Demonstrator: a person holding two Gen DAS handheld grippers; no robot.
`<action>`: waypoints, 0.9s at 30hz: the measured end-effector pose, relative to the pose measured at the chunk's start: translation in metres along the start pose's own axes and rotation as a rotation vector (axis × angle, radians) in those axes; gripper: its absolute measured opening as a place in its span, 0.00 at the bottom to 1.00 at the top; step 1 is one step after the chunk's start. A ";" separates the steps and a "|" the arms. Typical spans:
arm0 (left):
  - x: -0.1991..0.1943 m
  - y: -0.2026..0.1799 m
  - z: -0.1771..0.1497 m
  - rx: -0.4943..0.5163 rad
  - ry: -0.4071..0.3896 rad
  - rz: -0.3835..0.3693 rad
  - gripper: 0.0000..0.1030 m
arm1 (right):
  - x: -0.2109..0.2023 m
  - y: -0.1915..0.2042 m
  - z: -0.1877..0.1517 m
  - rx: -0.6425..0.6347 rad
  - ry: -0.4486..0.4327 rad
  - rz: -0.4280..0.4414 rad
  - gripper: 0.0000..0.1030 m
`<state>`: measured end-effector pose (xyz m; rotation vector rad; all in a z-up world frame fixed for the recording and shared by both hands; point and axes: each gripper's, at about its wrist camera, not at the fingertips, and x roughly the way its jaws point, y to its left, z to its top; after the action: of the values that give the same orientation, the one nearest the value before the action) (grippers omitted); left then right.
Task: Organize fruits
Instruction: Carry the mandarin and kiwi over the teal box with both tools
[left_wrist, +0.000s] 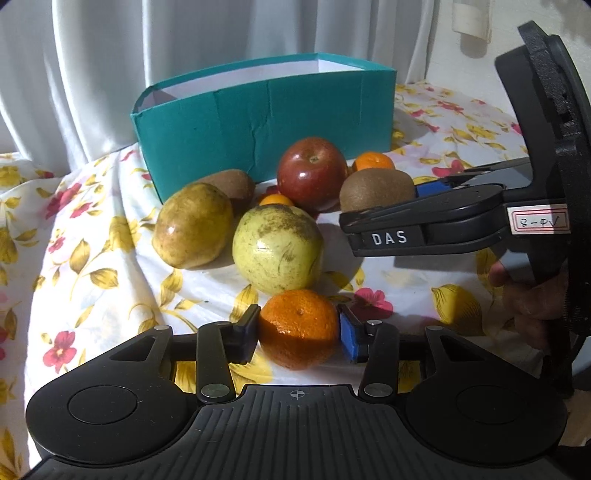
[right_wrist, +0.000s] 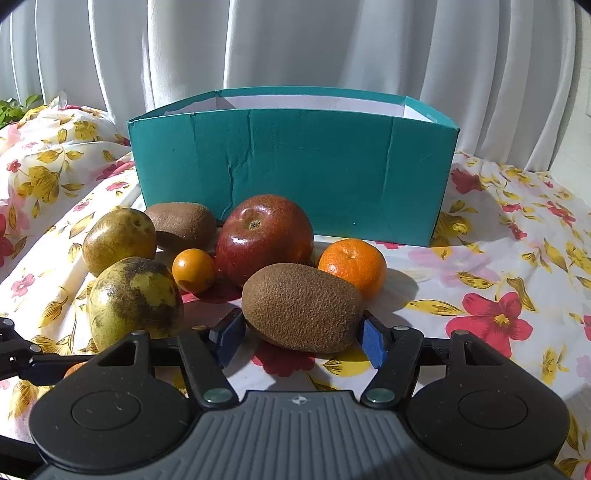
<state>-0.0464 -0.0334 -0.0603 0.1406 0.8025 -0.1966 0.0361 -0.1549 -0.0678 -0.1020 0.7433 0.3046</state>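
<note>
My left gripper (left_wrist: 299, 336) is shut on a mandarin (left_wrist: 299, 325) that rests on the flowered cloth, one pad against each side. My right gripper (right_wrist: 301, 341) is shut on a brown kiwi (right_wrist: 303, 310), its blue pads (right_wrist: 373, 345) against both ends; the left wrist view shows that kiwi (left_wrist: 376, 188) at the right gripper's tips. Behind them lie a red apple (right_wrist: 264, 236), a second mandarin (right_wrist: 352, 264), a small orange fruit (right_wrist: 193, 269), another kiwi (right_wrist: 181, 225) and two yellow-green spotted fruits (left_wrist: 277, 251) (left_wrist: 192, 225).
An open teal cardboard box (right_wrist: 295, 166) stands right behind the fruit, its inside white and hidden from here. A flowered cloth (right_wrist: 498, 266) covers the surface, and white curtains (right_wrist: 295, 44) hang behind. A hand (left_wrist: 524, 306) holds the right gripper.
</note>
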 end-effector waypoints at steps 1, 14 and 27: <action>-0.004 0.003 0.002 -0.009 -0.008 0.001 0.46 | -0.002 -0.001 0.001 0.009 0.004 0.002 0.63; -0.053 0.053 0.132 -0.138 -0.219 0.152 0.47 | -0.060 -0.032 0.082 0.015 -0.212 -0.033 0.63; -0.022 0.078 0.200 -0.242 -0.157 0.260 0.47 | -0.065 -0.046 0.151 0.040 -0.324 -0.062 0.63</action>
<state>0.0964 0.0056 0.0970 -0.0006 0.6382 0.1338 0.1032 -0.1837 0.0869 -0.0361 0.4240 0.2391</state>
